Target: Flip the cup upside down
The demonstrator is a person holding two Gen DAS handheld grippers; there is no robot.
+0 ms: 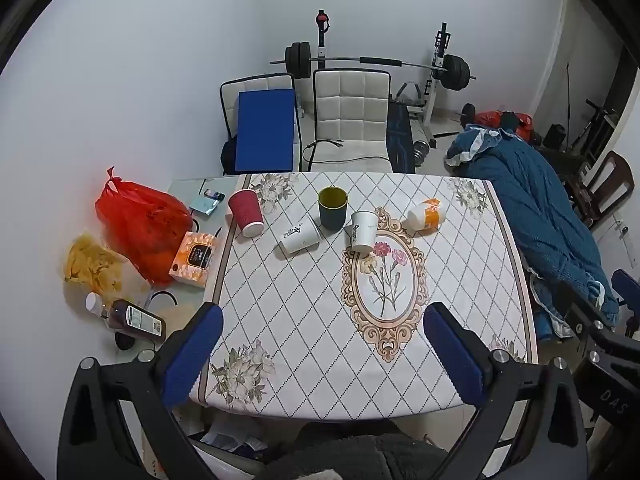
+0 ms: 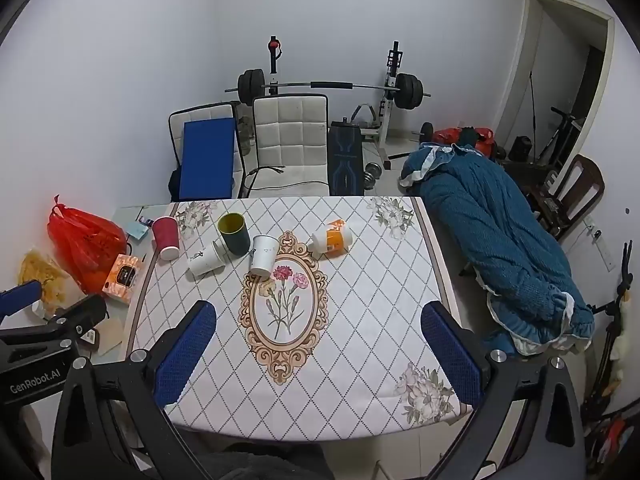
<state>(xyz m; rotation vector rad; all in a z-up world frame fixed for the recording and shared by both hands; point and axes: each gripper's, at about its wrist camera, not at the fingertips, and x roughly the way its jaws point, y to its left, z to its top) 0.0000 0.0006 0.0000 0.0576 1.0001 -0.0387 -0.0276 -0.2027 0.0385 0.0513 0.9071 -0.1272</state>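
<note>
At the far half of the counter (image 1: 460,264), on its diamond-and-flower cloth, five cups stand or lie in a loose row. The red ribbed paper cup (image 1: 245,213) sits mouth down at the left edge of the cloth, its white rim against the surface. Beside it a white paper cup with black script (image 1: 301,235) lies on its side, its base toward the dark green cup (image 1: 332,208), which stands upright with its yellowish inside showing. Just right of that, a second white paper cup (image 1: 364,231) with a small dark mark stands mouth down and slightly tilted in the fisheye, at the top of the oval carnation medallion. Farther right, apart from the others, an orange-and-white paper cup (image 1: 426,214) lies on its side.

The left hand-held gripper (image 1: 320,354) hangs over the near edge of the counter with its blue pads spread wide, nothing between them. The right hand-held gripper (image 2: 318,354) is likewise spread and empty over the near edge. Both are well short of the cups.

Left of the cloth lie a red plastic bag (image 1: 140,216), an orange tissue pack (image 1: 193,254) and a brown bottle (image 1: 132,318) on its side.
</note>
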